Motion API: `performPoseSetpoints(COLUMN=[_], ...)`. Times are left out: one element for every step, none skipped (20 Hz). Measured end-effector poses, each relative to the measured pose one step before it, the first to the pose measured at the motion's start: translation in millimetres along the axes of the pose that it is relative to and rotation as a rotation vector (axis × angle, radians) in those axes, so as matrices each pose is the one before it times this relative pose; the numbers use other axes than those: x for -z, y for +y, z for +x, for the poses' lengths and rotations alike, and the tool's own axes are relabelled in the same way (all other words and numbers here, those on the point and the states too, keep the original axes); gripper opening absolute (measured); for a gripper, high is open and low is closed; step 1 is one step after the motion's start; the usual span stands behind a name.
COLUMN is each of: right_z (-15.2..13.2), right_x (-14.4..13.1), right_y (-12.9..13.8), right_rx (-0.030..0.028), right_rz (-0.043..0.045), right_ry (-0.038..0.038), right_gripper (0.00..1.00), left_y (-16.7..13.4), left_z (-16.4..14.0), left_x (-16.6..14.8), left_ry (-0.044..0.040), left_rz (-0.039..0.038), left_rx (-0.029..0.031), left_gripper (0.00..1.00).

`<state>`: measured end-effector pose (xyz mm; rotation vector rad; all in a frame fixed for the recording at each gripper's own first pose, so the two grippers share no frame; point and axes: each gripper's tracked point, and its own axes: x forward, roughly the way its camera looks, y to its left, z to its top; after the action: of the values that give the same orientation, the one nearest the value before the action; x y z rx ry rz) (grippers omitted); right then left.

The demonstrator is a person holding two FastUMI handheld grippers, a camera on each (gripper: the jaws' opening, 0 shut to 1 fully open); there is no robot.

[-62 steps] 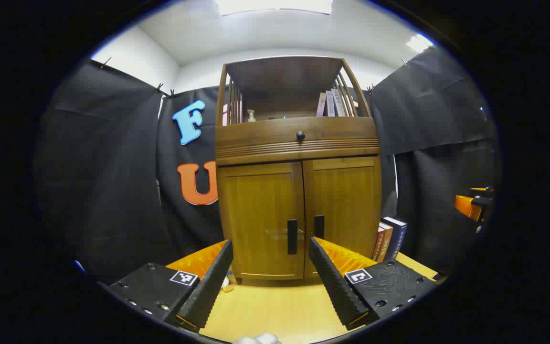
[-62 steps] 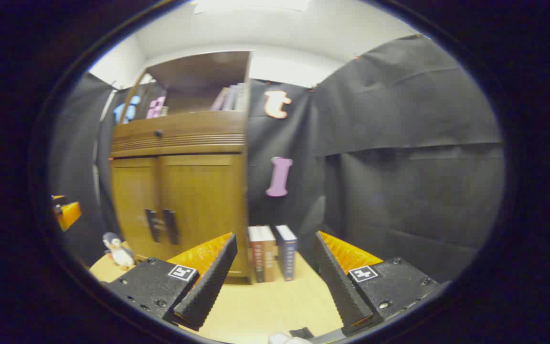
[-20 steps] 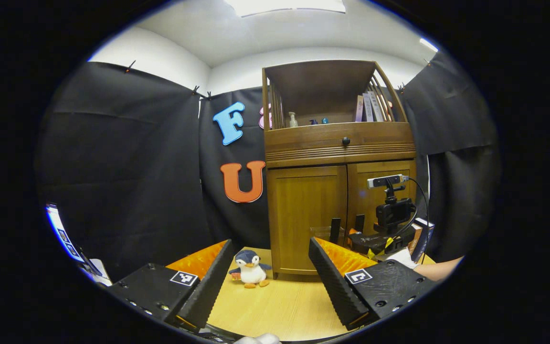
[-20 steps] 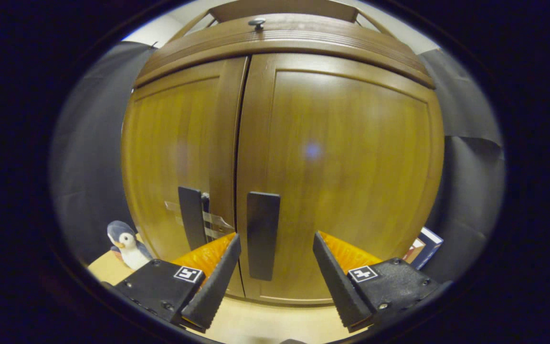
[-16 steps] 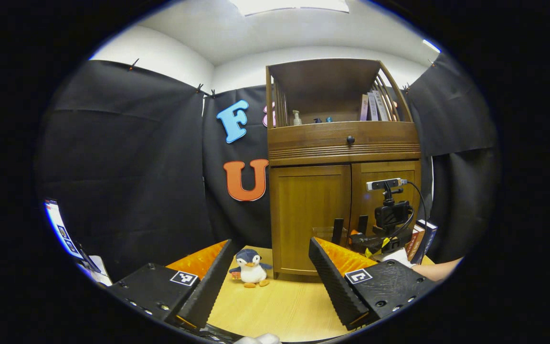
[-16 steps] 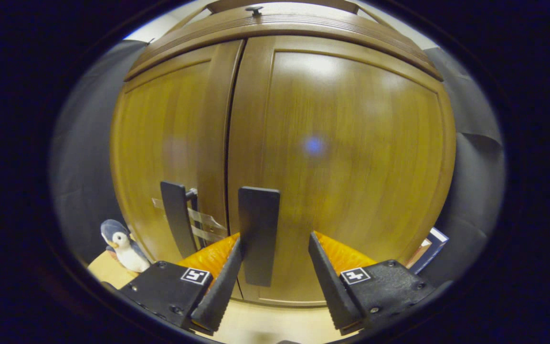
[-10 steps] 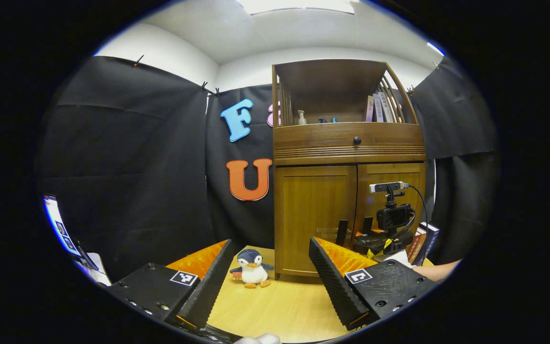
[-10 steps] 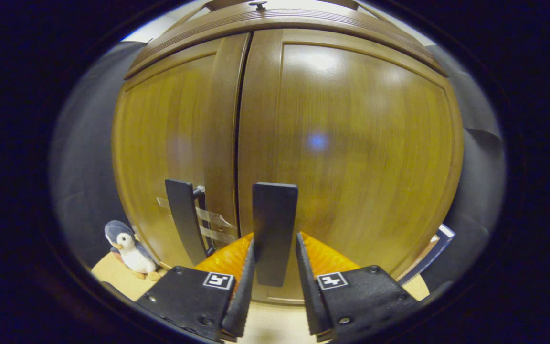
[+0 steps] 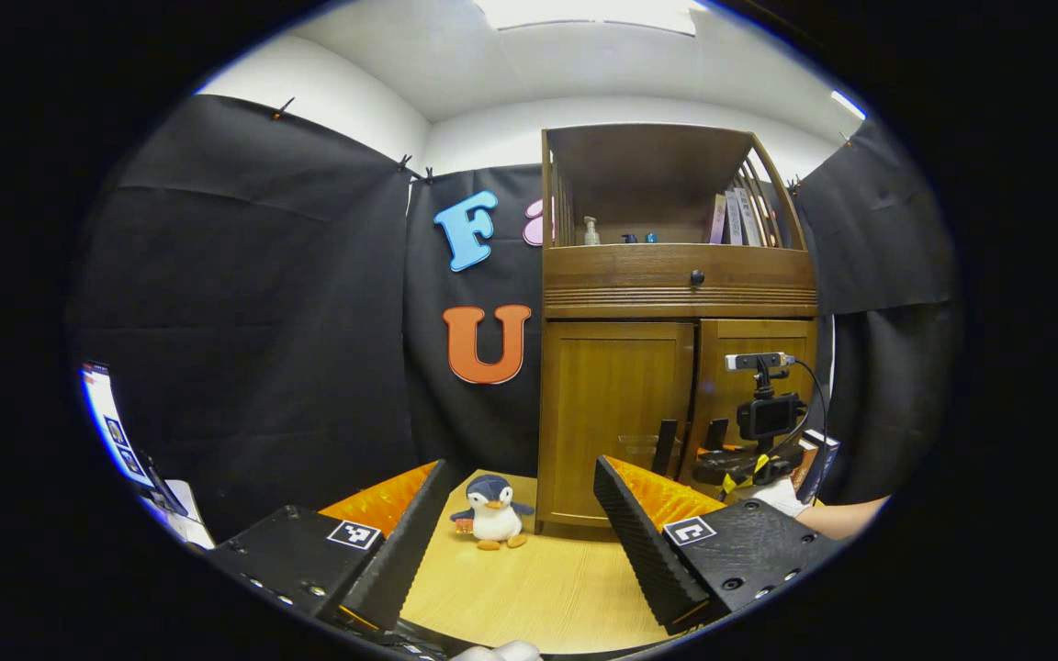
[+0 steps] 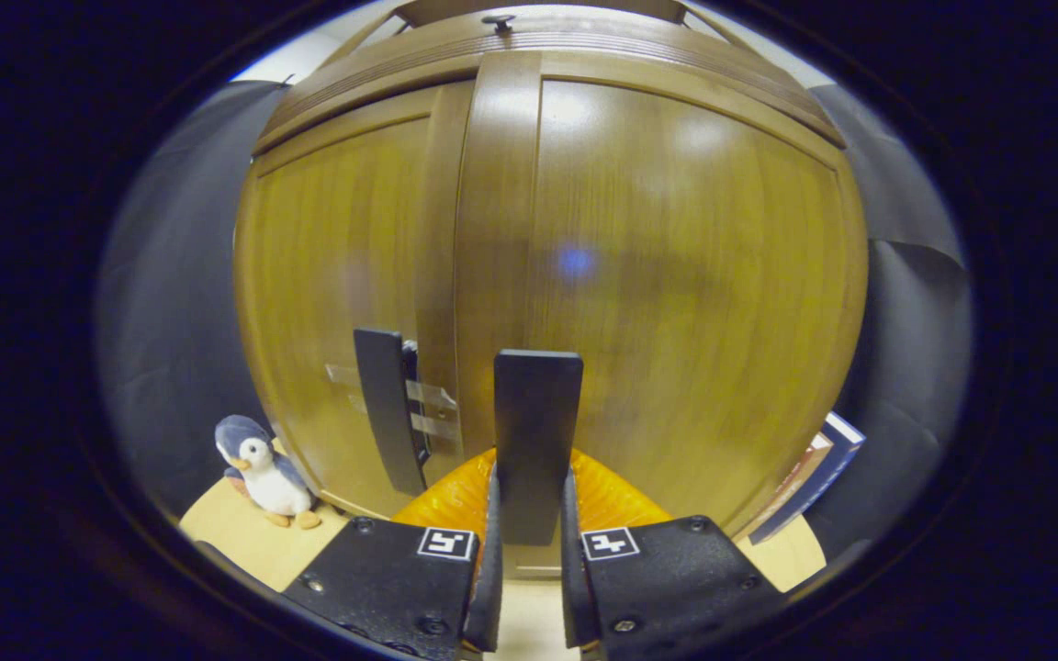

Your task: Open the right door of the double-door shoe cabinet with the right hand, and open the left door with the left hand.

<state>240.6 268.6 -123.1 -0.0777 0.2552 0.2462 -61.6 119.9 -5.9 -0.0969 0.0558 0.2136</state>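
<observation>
Shoe cabinet (image 9: 676, 404) stands on the wooden tabletop (image 9: 547, 588) against the black cloth wall, right of centre in the left gripper view. Right gripper (image 10: 529, 588) is clamped on the right door handle (image 10: 536, 441), both fingers pressing on the lower part of that dark vertical bar. Right door (image 10: 676, 303) looks cracked a little: its inner edge sits forward of the left door (image 10: 345, 303). Left door handle (image 10: 389, 413) is just beside it, untouched.

Left gripper (image 9: 520, 542) hangs well back from the cabinet, jaws wide apart, nothing between them. Ahead of it a plush penguin (image 9: 492, 512) stands on the tabletop just beside the cabinet's left front corner. In the left gripper view the right gripper (image 9: 749, 459), with a camera on top, sits at the right door, and a white-gloved hand (image 9: 782, 498) holds it. Books (image 10: 809, 487) lean beside the cabinet's right side. Upper open shelf holds a small bottle (image 9: 590, 229) and more books (image 9: 736, 216).
</observation>
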Motion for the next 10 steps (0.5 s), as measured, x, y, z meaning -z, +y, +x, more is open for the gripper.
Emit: performPoseSetpoints(right_z=[-8.59,-9.25,-8.31,-10.03,-9.71,-9.52,-11.15,-10.00,-8.80,-9.82], right_x=[3.56,2.23,3.58,2.47,2.63,1.89,3.44,2.79,3.01,2.62], right_y=[-1.51,-2.21,-1.96,-3.96,-3.55,-3.37,-4.09,-4.15,-5.90,-6.12], right_rx=[-0.00143,-0.00212,-0.00134,0.00117,0.00239,0.00342,0.00206,0.00247,0.00303,0.00365], right_rz=[0.00339,0.00641,0.00249,0.00150,-0.00247,-0.00012,0.00233,0.00365,0.00215,0.00206], right_ry=[0.00095,0.00078,0.00151,-0.00066,-0.00083,0.00023,0.00047,-0.00037,0.00131,0.00176], right_gripper=[0.31,0.31,0.29,0.28,0.28,0.28,0.28,0.28,0.28,0.29], left_y=[2.97,0.87,0.55,0.20,0.18,1.60,-0.11,0.95,-1.17,-2.99], left_z=[-1.55,-10.05,-6.21,-4.03,-1.59,-0.51,0.63,1.53,1.73,1.02], left_x=[0.95,4.04,2.95,1.49,0.46,-0.32,0.82,1.70,2.34,2.49], left_ry=[0.00157,0.00307,0.00166,0.00260,0.00118,0.00144,-0.00181,0.00121,0.00534,0.00454], left_rz=[-0.00305,-0.00076,0.00018,-0.00098,-0.00068,0.00030,0.00017,-0.00104,-0.00391,-0.00485], left_rx=[0.00603,0.00700,0.00670,0.00816,0.00977,0.00869,0.00761,0.00981,0.01212,0.01473], left_gripper=[0.96,0.96,1.00,0.96,0.96,0.96,0.96,0.96,0.96,1.00])
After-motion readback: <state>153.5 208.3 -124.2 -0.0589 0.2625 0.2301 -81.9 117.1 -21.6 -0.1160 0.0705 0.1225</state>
